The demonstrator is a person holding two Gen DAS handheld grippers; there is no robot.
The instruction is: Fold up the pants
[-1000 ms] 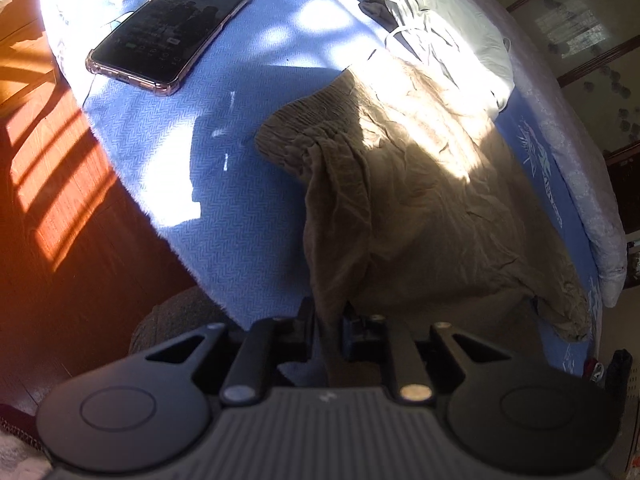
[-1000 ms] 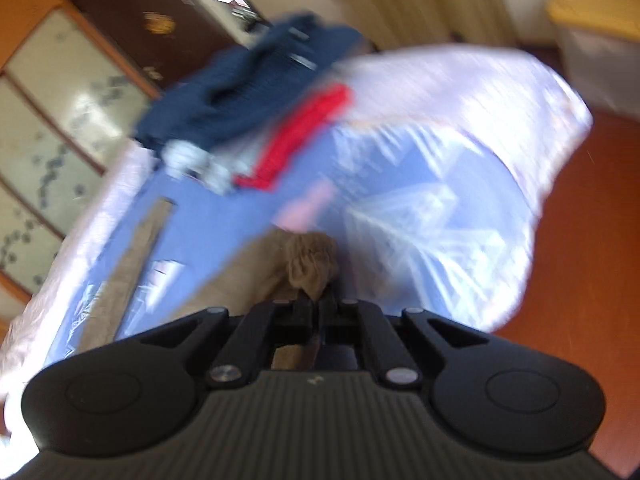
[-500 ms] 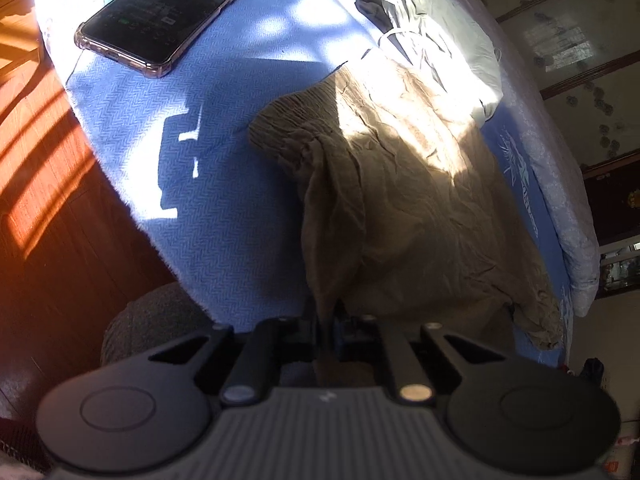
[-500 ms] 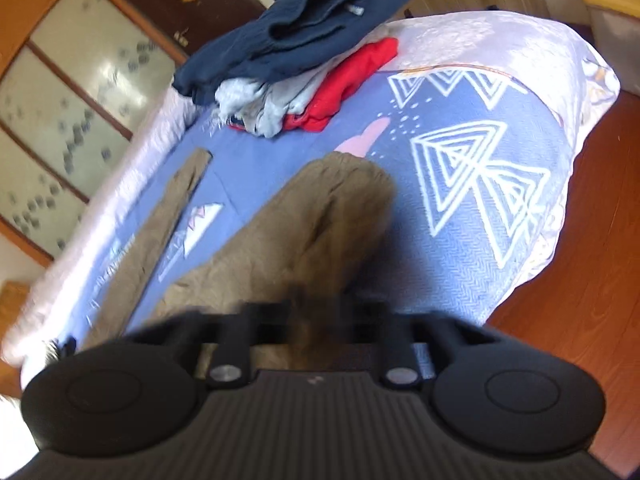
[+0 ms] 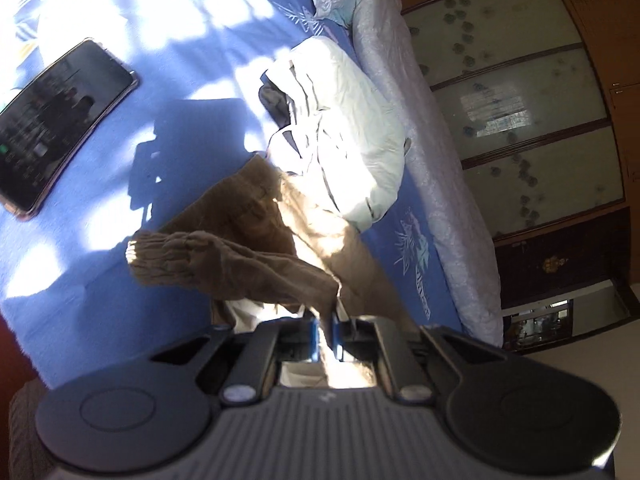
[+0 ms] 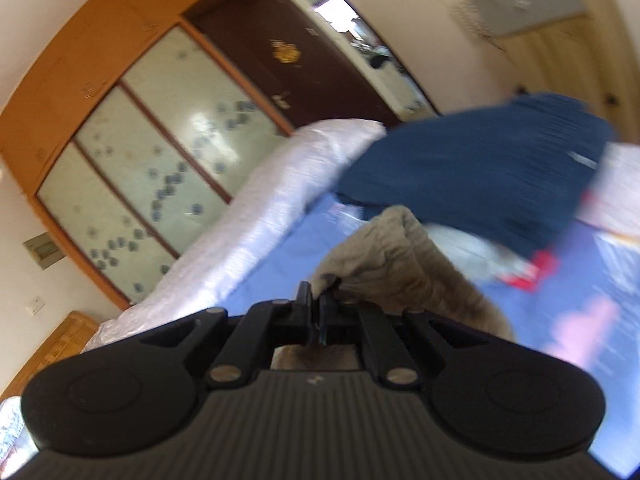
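The brown pants (image 5: 256, 236) lie crumpled on the blue bedspread (image 5: 100, 280), partly lifted. My left gripper (image 5: 326, 320) is shut on a fold of the pants near the ribbed waistband (image 5: 160, 260), which hangs out to the left. In the right wrist view my right gripper (image 6: 318, 304) is shut on another bunched part of the pants (image 6: 400, 264), held above the bed. The cloth hides the fingertips of both grippers.
A phone (image 5: 60, 124) lies on the bed at left. A folded white garment (image 5: 344, 132) lies just beyond the pants. A pile of navy clothes (image 6: 480, 176) with a red piece (image 6: 536, 272) is at the right. A wardrobe (image 6: 160, 152) stands behind the bed.
Both grippers have lifted and swung toward the wardrobe side, carrying the pants over the bed. The waistband now hangs raised off the spread.
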